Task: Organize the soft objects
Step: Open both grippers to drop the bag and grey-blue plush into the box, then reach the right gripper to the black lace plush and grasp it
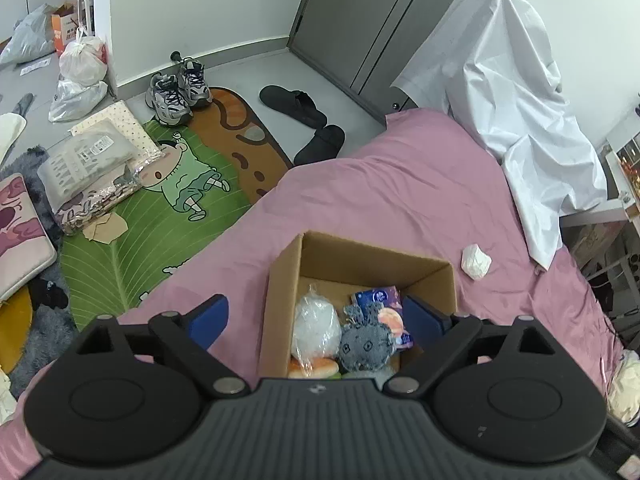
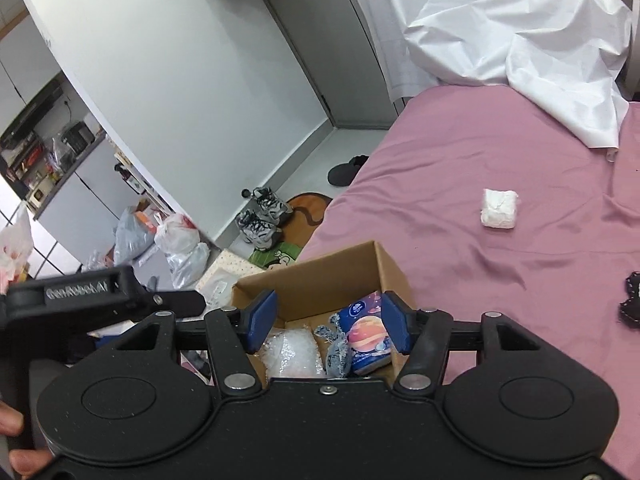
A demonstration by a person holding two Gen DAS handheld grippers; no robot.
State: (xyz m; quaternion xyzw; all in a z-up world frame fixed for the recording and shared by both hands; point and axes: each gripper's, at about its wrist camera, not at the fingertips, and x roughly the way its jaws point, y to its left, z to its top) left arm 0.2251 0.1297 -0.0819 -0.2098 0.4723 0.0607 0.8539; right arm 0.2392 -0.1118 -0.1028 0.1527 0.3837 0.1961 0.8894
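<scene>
walls: white (image 2: 168, 80) | floor: grey (image 1: 248, 76) | wardrobe: grey (image 1: 372, 20) | bed: pink sheet (image 1: 400, 192) | rug: green cartoon (image 1: 160, 208)

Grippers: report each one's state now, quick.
Left gripper: open, holding nothing, above the cardboard box.
Right gripper: open, holding nothing, fingers either side of the tissue pack.

In the left wrist view the near part of the cardboard box (image 1: 362, 258) is hidden behind the gripper body, which also cuts off the lower halves of the grey plush toy (image 1: 365, 344) and the orange item (image 1: 313, 367) beside it inside the box. In the right wrist view the same box (image 2: 320, 276) loses its near wall behind the gripper, and the clear plastic bag (image 2: 290, 354) inside shows only its top. Right of that box, a dark lacy thing (image 2: 631, 300) on the bed is cut by the picture's edge, too partial to identify.
</scene>
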